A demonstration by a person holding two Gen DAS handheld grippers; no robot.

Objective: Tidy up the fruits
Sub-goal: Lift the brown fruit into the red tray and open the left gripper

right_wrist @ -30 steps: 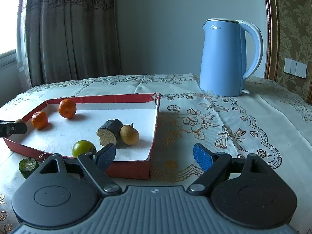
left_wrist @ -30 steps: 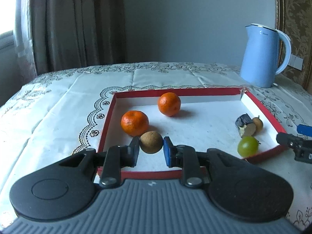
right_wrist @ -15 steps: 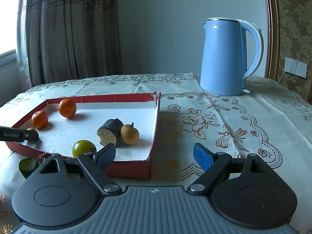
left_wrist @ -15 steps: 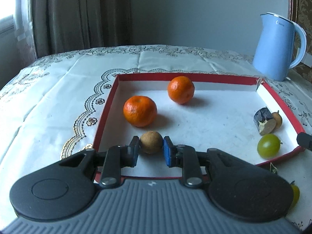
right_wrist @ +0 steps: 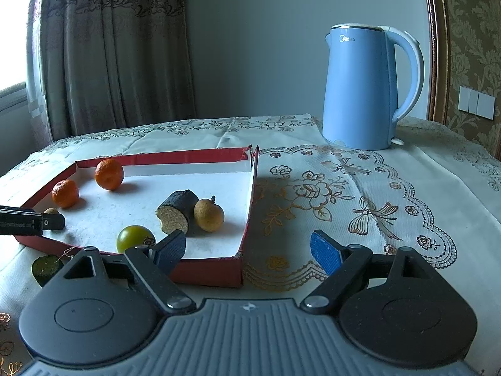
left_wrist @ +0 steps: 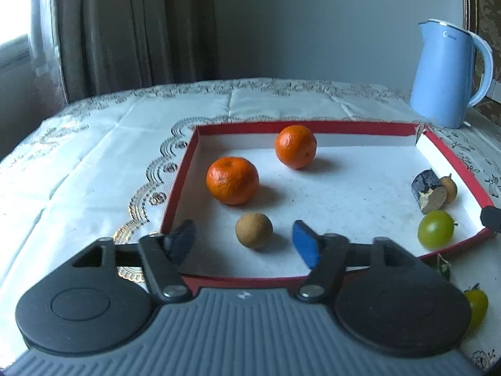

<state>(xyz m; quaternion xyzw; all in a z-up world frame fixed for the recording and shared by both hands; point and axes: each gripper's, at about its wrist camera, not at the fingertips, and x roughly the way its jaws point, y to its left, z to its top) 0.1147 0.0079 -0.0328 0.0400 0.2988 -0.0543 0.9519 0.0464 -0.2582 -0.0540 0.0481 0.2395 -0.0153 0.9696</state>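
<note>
Longan [left_wrist: 254, 230], small, round and brown, sits on the white floor of the red-walled tray [left_wrist: 180, 185], near the tray's front wall and loose between the spread fingers of the left gripper [left_wrist: 244, 243]; neither blue pad touches it, so that claw is open and empty. Just behind it lie two mandarins, the nearer mandarin [left_wrist: 232, 180] close to the tray's left wall and the farther mandarin [left_wrist: 295, 146] nearer the back wall, the two apart from each other. Toward the tray's right side a dark-skinned cut piece [left_wrist: 428, 190] with a pale crumbly face rests against a second longan [left_wrist: 450, 188], and a green grape-like fruit [left_wrist: 435, 229] sits in front of them by the front wall. Outside the tray, on the embroidered tablecloth [left_wrist: 94, 163], a yellow-green fruit [left_wrist: 476, 305] lies off the tray's front right corner. From the right wrist view, the right gripper [right_wrist: 247, 252] hovers over the tray's near right corner and the cloth beside it, its fingers wide apart with nothing between them. A blue kettle [right_wrist: 363, 87] stands upright on the cloth well behind the tray, with curtains [right_wrist: 109, 47] at the back left.
</note>
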